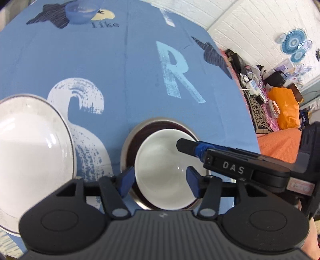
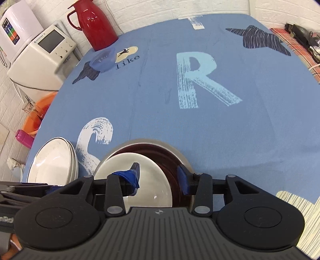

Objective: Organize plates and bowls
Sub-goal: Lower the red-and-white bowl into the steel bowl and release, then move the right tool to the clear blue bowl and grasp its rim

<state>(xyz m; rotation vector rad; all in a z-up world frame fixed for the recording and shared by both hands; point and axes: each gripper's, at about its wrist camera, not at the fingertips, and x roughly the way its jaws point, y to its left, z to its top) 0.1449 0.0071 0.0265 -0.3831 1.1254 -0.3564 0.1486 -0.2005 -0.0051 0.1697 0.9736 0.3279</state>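
Note:
A white bowl (image 1: 160,160) (image 2: 150,172) sits nested in a dark red bowl (image 1: 160,127) (image 2: 172,160), which rests inside a steel bowl (image 1: 152,121) (image 2: 152,142) on the blue tablecloth. My left gripper (image 1: 160,181) is open just above the white bowl, its jaws spread around the bowl's left rim. My right gripper (image 2: 158,180) is open too, over the same stack. Its finger (image 1: 181,145) reaches in from the right, and a left-gripper finger (image 2: 136,168) crosses in front. White plates (image 1: 30,150) (image 2: 52,160) are stacked to the left. A translucent blue bowl (image 1: 84,12) (image 2: 103,59) stands far back.
A red jug (image 2: 96,24) stands at the table's far left corner, beside white appliances (image 2: 40,52). Off the left edge below are an orange basin (image 2: 38,118) and a pink bottle (image 2: 24,138). An orange bag (image 1: 284,108) and clutter lie beyond the right edge.

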